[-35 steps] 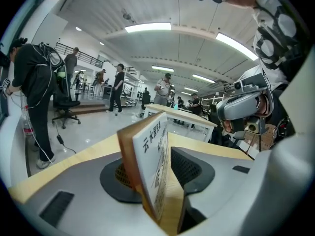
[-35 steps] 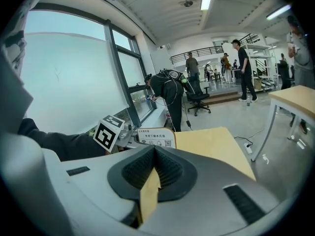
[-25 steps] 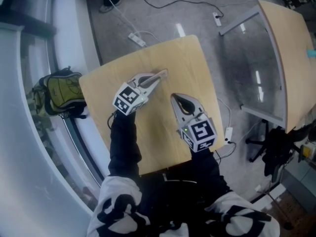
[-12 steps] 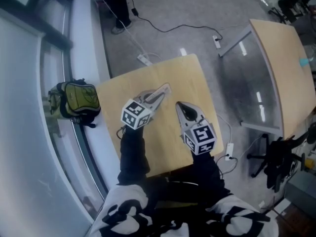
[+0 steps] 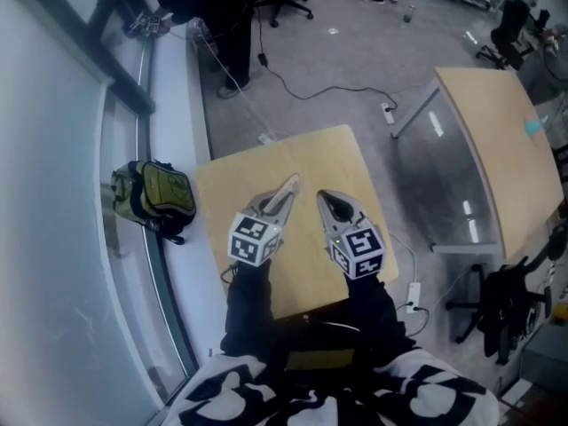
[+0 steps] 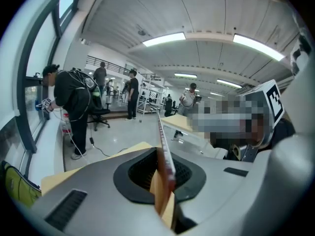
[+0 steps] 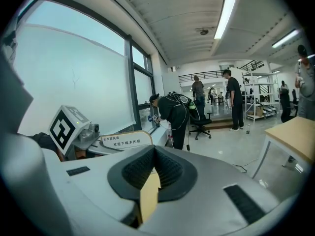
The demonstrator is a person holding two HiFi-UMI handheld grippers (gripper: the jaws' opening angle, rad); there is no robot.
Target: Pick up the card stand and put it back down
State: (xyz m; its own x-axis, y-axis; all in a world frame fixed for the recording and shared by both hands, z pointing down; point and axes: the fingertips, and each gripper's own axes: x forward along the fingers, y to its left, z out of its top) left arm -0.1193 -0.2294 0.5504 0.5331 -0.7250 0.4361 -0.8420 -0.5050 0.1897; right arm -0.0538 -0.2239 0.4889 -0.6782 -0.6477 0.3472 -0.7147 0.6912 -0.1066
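Observation:
The card stand (image 5: 289, 186) is a thin pale card in a holder, lifted above the wooden table (image 5: 311, 153). My left gripper (image 5: 282, 197) is shut on it. In the left gripper view the card stand (image 6: 166, 156) shows edge-on, pinched between the dark pads and sticking out past them. My right gripper (image 5: 327, 201) hovers just to its right, shut with nothing between its pads. From the right gripper (image 7: 154, 151) view, the card stand (image 7: 125, 140) shows its printed face, next to the left gripper's marker cube (image 7: 66, 127).
A green backpack (image 5: 155, 193) lies on the white ledge left of the table. A second wooden table (image 5: 497, 140) stands at the right, with a black chair (image 5: 497, 300) below it. Cables and a power strip (image 5: 413, 291) lie on the floor. People stand far off (image 6: 74, 112).
Both grippers have risen above the table and come closer together, the left carrying the card stand up with it. The head view has swung to show more of the floor.

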